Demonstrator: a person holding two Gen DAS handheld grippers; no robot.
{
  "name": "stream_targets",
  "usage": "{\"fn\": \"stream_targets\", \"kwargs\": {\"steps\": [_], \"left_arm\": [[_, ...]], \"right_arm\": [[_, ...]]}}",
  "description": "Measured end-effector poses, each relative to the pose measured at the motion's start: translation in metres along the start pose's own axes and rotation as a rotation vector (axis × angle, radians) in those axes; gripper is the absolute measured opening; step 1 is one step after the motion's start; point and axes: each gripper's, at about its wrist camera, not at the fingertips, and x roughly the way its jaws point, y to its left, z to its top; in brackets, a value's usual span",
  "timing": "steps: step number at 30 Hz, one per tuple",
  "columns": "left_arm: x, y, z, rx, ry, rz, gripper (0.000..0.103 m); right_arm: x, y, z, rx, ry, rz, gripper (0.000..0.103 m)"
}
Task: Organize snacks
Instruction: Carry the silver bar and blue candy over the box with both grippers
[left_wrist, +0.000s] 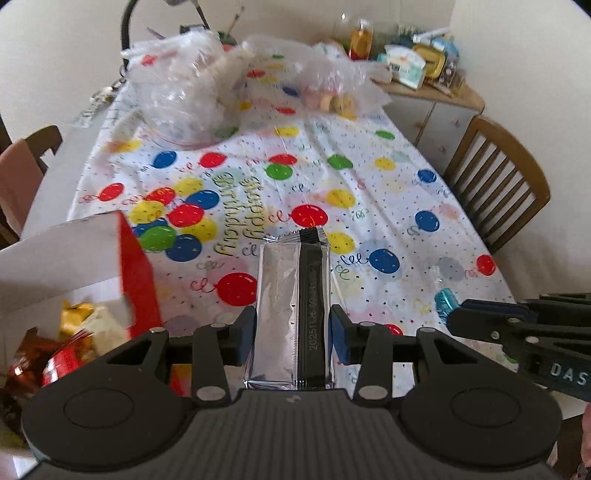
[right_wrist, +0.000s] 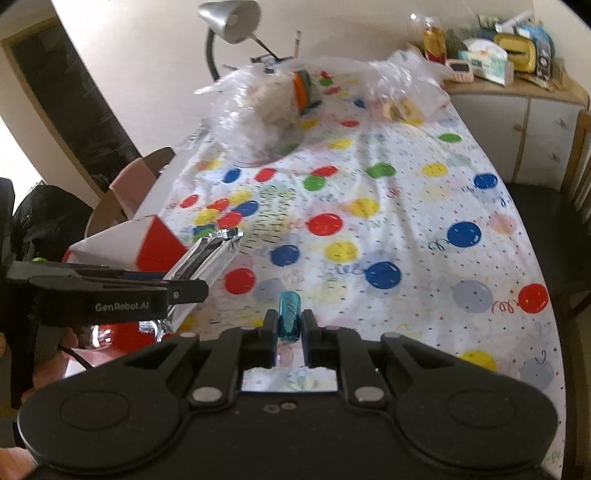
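Note:
My left gripper (left_wrist: 293, 325) is shut on a long silver snack packet (left_wrist: 284, 291) with a black seam strip, held lengthwise above the table. The same silver packet (right_wrist: 207, 254) shows at the left of the right wrist view, sticking out of the left gripper (right_wrist: 186, 290). My right gripper (right_wrist: 290, 321) is shut on a small blue foil-wrapped candy (right_wrist: 290, 314). That blue candy (left_wrist: 445, 301) also appears at the right of the left wrist view, at the tip of the right gripper (left_wrist: 456, 314). A red and white box (left_wrist: 122, 273) with several wrapped snacks (left_wrist: 74, 332) in it stands at the left.
The table wears a balloon-print birthday cloth (left_wrist: 369, 177). Two clear plastic bags (left_wrist: 184, 85) with food lie at the far end. A wooden chair (left_wrist: 502, 181) stands on the right, a cluttered sideboard (right_wrist: 517, 96) beyond it, and a desk lamp (right_wrist: 231, 18) at the back.

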Motion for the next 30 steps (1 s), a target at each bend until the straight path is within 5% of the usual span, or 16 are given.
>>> {"fn": "stream_targets", "kwargs": {"steps": [15, 30], "left_arm": [[-0.094, 0.079, -0.034, -0.046, -0.101, 0.042, 0.041], [-0.117, 0.198, -0.061, -0.153, -0.101, 0.166, 0.041]], "right_arm": [[-0.016, 0.114, -0.002, -0.113, -0.047, 0.027, 0.011], [0.056, 0.223, 0.007, -0.218, 0.005, 0.075, 0.011]]}}
